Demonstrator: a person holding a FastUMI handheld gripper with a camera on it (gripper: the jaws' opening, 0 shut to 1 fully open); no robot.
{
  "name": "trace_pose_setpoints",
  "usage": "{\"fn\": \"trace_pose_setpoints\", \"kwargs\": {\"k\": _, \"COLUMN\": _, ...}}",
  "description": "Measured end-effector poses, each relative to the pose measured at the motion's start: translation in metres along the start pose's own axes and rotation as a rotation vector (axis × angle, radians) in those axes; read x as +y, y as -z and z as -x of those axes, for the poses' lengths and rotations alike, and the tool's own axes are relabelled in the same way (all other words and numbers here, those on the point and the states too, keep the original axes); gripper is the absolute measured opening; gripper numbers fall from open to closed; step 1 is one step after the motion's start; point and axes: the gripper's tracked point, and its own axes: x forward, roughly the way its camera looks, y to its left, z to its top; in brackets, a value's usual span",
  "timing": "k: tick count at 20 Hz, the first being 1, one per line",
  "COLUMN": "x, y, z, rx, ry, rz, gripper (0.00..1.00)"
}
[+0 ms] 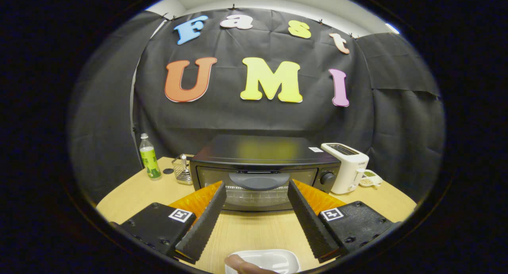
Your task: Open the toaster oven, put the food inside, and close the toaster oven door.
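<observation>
- A booth draped in black cloth is seen, with a pale wooden table [254, 230] set before the wall.
- The toaster oven [264, 172] is stood at the middle of the table, just ahead of the gripper; its door [258, 192] is shut, and the curved handle [259, 181] is found along the door's upper edge.
- A white pop-up toaster [347, 166] is placed just beside the oven on its knob side.
- The gripper [257, 190] is held above the table with its fingers [204, 222] spread wide apart and nothing clamped between them; the oven door is framed in the gap.
- A white dish [278, 260] is set on the table below the fingers, nearer than the oven, and a brownish piece of food [242, 265] is lying at its edge; what kind of food it is cannot be told.
- A green drink bottle [149, 157] and a small wire basket [182, 169] are stood beside the oven on the far side from the toaster.
- A small dish of grains [369, 179] is tucked beside the toaster.
- The opening step is judged to be in hand: nothing has been touched yet, and the food is not yet inside.
- The next move is judged to call for the fingers to be brought forward to the handle, so that it can be hooked or gripped and the door drawn down and outward.
</observation>
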Motion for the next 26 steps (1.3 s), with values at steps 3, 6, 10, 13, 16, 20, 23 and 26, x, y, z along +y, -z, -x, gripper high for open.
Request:
{"fn": "trace_pose_setpoints", "kwargs": {"k": 3, "x": -0.006, "y": -0.005, "z": 0.013, "rx": 0.008, "ry": 0.002, "rz": 0.008, "gripper": 1.00}}
{"fn": "trace_pose_setpoints", "kwargs": {"k": 6, "x": -0.017, "y": -0.030, "z": 0.033, "rx": -0.007, "ry": 0.013, "rz": 0.007, "gripper": 1.00}}
{"fn": "trace_pose_setpoints", "kwargs": {"k": 10, "x": -0.038, "y": -0.092, "z": 0.066, "rx": -0.069, "ry": 0.042, "rz": -0.004, "gripper": 1.00}}
{"fn": "trace_pose_setpoints", "kwargs": {"k": 13, "x": -0.048, "y": -0.138, "z": 0.099, "rx": -0.115, "ry": 0.026, "rz": -0.019, "gripper": 1.00}}
{"fn": "trace_pose_setpoints", "kwargs": {"k": 16, "x": -0.048, "y": -0.170, "z": 0.134, "rx": -0.130, "ry": -0.017, "rz": -0.038, "gripper": 1.00}}
{"fn": "trace_pose_setpoints", "kwargs": {"k": 20, "x": -0.057, "y": -0.190, "z": 0.183, "rx": -0.156, "ry": -0.052, "rz": -0.078, "gripper": 1.00}}
{"fn": "trace_pose_setpoints", "kwargs": {"k": 23, "x": -0.067, "y": -0.184, "z": 0.220, "rx": -0.160, "ry": -0.070, "rz": -0.054, "gripper": 1.00}}
{"fn": "trace_pose_setpoints", "kwargs": {"k": 26, "x": -0.084, "y": -0.166, "z": 0.249, "rx": -0.178, "ry": -0.080, "rz": -0.095, "gripper": 1.00}}
